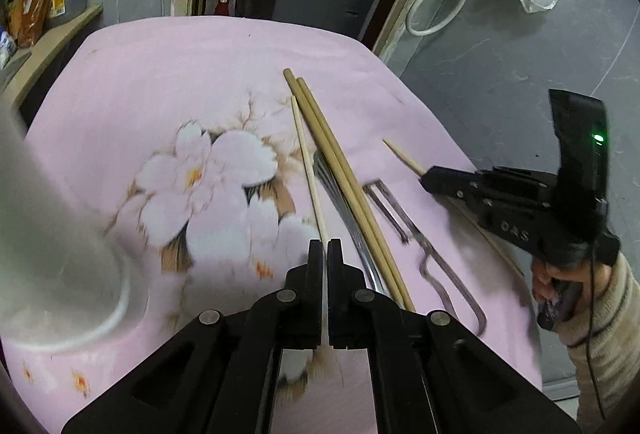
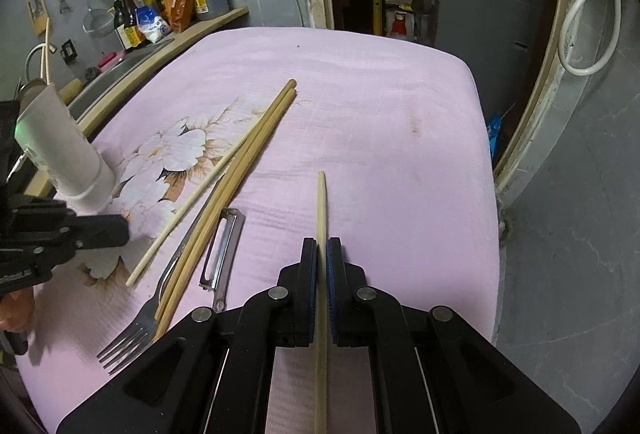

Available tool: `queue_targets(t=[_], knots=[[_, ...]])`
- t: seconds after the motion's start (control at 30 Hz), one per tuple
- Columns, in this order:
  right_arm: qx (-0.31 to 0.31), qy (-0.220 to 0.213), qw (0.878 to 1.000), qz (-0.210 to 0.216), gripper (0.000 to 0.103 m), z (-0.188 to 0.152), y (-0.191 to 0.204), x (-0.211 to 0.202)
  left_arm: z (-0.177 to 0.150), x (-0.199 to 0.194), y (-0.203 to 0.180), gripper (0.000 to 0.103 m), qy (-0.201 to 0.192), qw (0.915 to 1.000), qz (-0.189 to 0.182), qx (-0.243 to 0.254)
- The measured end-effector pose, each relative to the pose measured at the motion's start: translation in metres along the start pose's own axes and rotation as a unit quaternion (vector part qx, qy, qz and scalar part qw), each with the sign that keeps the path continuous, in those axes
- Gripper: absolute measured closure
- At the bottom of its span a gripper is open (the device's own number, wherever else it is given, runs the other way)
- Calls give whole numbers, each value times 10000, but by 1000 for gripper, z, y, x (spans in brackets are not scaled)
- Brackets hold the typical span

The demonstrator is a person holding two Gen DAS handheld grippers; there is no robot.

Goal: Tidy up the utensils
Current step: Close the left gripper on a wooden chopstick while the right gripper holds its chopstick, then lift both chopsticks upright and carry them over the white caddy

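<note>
From the left wrist view, the left gripper (image 1: pixel 324 250) is clamped on a thin pale chopstick (image 1: pixel 306 158) that runs forward from its jaws over the pink flowered cloth (image 1: pixel 160 74). Just to its right lie a thicker pair of wooden chopsticks (image 1: pixel 340 170), crossing over a metal fork (image 1: pixel 348 214), and beside them a metal peeler (image 1: pixel 404 222). A white cylindrical holder (image 1: pixel 52 234) stands close at the left edge, blurred. Farther right, the right gripper (image 1: pixel 430 178) has a pointed wooden stick (image 1: pixel 402 156) poking out of its closed jaws.

From the right wrist view, the right gripper (image 2: pixel 322 248) is closed tight on that same wooden chopstick (image 2: pixel 321 202), which sticks forward above the cloth (image 2: pixel 380 94). The fork (image 2: pixel 132 334), the wooden pair (image 2: pixel 240 162) and the peeler (image 2: pixel 224 246) all lie loose on the cloth at left, with the thin pale chopstick (image 2: pixel 192 202) leading toward the left gripper (image 2: pixel 120 232). The white holder (image 2: pixel 60 150) already has one pale stick (image 2: pixel 47 50) standing in it.

My judgement: the sorting is at an early stage. One stick appears stowed and two are in hand, while the pair, fork and peeler are left to collect.
</note>
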State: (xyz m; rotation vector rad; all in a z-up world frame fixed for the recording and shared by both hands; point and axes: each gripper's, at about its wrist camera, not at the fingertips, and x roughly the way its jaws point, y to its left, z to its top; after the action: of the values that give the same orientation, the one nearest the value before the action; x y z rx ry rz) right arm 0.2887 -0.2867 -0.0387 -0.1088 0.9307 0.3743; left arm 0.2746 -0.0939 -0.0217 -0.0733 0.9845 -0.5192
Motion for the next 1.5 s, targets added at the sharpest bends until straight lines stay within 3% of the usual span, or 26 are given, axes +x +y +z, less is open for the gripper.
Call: queue_targets(t=[0.17, 0.67, 0.93, 1.07, 1.23, 1.4, 1.5], knots=[[7, 64, 9999, 109, 99, 5, -5, 7, 17, 25, 7, 99, 191, 9997, 69, -96], [-104, 80, 9998, 150, 98, 14, -6, 17, 60, 59, 16, 98, 263, 9978, 256, -547], [-579, 457, 9970, -227, 97, 28, 11, 32, 61, 57, 20, 101, 387, 9963, 258, -719], [-246, 563, 9981, -64, 100, 31, 1, 29, 51, 48, 15, 101, 314, 9970, 241, -668], [231, -129, 9992, 290, 100, 19, -4, 0, 29, 20, 12, 101, 37, 9984, 70, -567], [346, -1416, 9880, 520, 100, -5, 16, -48, 7, -37, 8, 101, -971, 9943, -50, -433], [440, -2135, 9739, 638, 100, -17, 30, -73, -5, -71, 5, 101, -1681, 9851, 26, -364]])
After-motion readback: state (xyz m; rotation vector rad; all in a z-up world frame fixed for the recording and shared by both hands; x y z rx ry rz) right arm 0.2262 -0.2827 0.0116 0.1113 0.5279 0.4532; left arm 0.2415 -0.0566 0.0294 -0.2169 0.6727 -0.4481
